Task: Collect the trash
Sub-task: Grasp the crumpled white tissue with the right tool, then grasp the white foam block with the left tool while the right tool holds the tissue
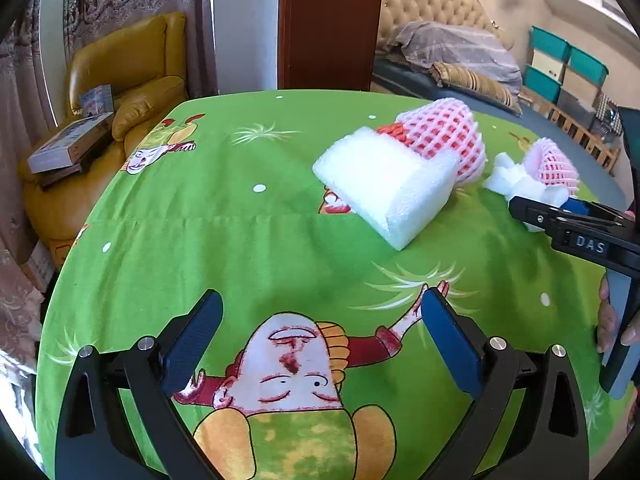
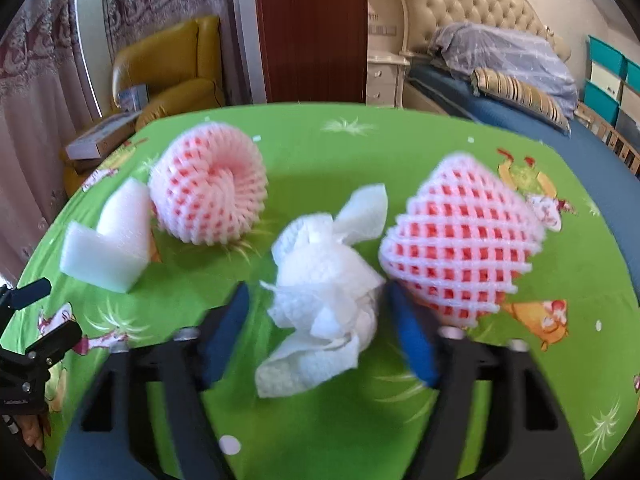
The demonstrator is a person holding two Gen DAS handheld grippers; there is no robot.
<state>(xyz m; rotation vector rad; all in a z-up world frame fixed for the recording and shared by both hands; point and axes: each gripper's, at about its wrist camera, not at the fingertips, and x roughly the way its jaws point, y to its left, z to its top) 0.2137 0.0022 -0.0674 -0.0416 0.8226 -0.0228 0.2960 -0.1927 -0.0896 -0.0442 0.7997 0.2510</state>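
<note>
The crumpled tissue (image 2: 324, 300) lies on the counter (image 2: 320, 152) just left of a foam fruit net (image 2: 460, 248), between the right gripper (image 2: 318, 332) jaws, which aren't yet squeezing it. It looks feather-light and squashy; I'd pinch its bunched middle. The left gripper (image 1: 320, 344) jaws gape, empty.

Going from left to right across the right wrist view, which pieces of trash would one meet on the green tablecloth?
White foam block → round pink foam fruit net → crumpled white paper towel → diamond-shaped pink foam fruit net.
</note>
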